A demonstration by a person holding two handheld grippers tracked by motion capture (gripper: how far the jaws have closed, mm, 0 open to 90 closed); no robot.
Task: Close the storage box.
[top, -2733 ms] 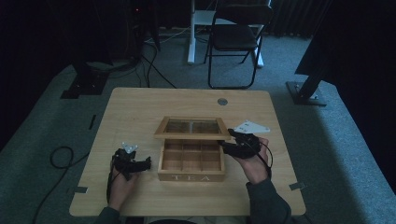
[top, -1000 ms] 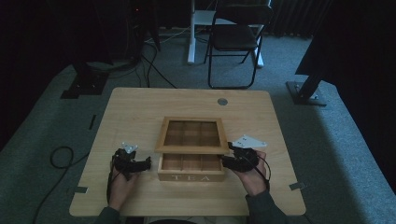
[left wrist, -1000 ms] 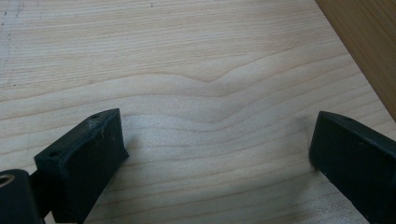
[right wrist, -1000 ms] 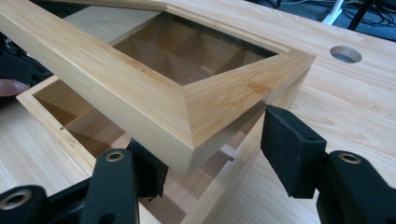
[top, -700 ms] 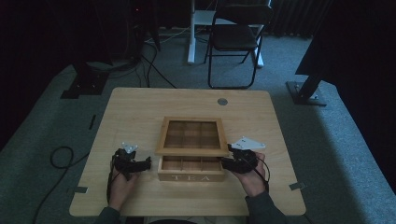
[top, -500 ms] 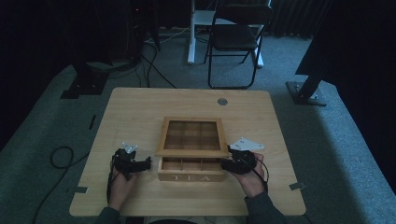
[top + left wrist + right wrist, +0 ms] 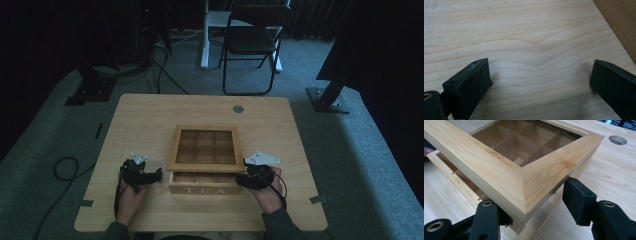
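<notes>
Bamboo tea box [image 7: 204,183] sat centred near counter [image 7: 150,120] front edge, windowed lid [image 7: 506,167] ajar, right tongs [image 7: 534,205] straddling its corner, left tongs [image 7: 539,82] spread wide, empty, beside box.

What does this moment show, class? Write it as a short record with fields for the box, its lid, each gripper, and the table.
box: wooden tea box, "TEA" on its front, divided into compartments
lid: windowed lid, partly raised, not shut
right gripper: right gripper, jaws around the lid's near corner
left gripper: left gripper, jaws apart over bare wood, holding nothing
table: wooden table, round hole near its far edge
</notes>
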